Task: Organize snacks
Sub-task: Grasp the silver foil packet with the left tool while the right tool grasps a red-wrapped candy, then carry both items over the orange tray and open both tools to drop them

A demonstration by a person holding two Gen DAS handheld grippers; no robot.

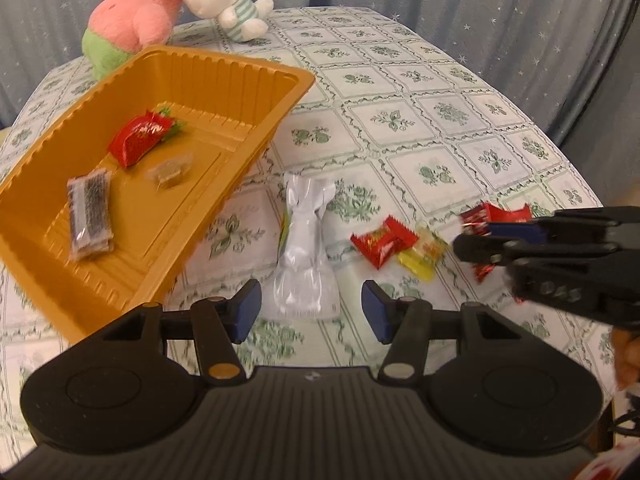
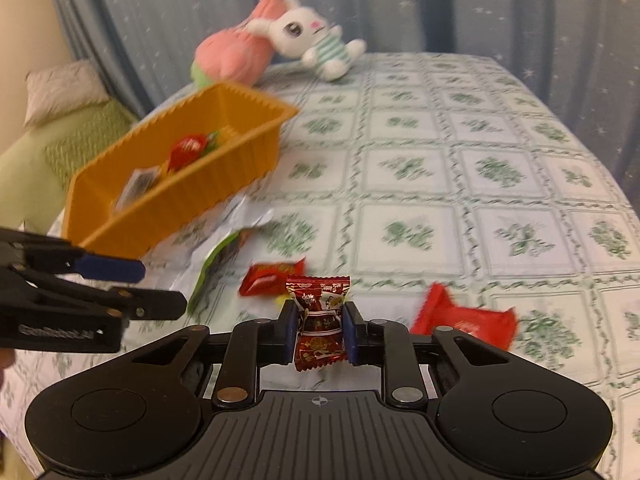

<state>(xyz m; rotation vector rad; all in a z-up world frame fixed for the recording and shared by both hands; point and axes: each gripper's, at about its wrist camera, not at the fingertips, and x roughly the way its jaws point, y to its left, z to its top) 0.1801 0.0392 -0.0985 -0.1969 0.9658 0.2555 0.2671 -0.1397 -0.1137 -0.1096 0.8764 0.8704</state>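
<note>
A dark red printed candy wrapper (image 2: 320, 320) stands upright at lower centre, clamped in the right claw (image 2: 319, 334). The left claw (image 1: 311, 310) hovers with fingers apart over a silver packet (image 1: 306, 248) on the counter (image 1: 440, 140). At upper left, an orange tray (image 1: 224, 80) holds a red candy (image 1: 140, 138), a dark bar (image 1: 90, 210) and a brown sweet (image 1: 170, 170).

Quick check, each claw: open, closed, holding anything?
Left claw: open, empty, above the silver packet.
Right claw: closed on a dark red candy.
</note>
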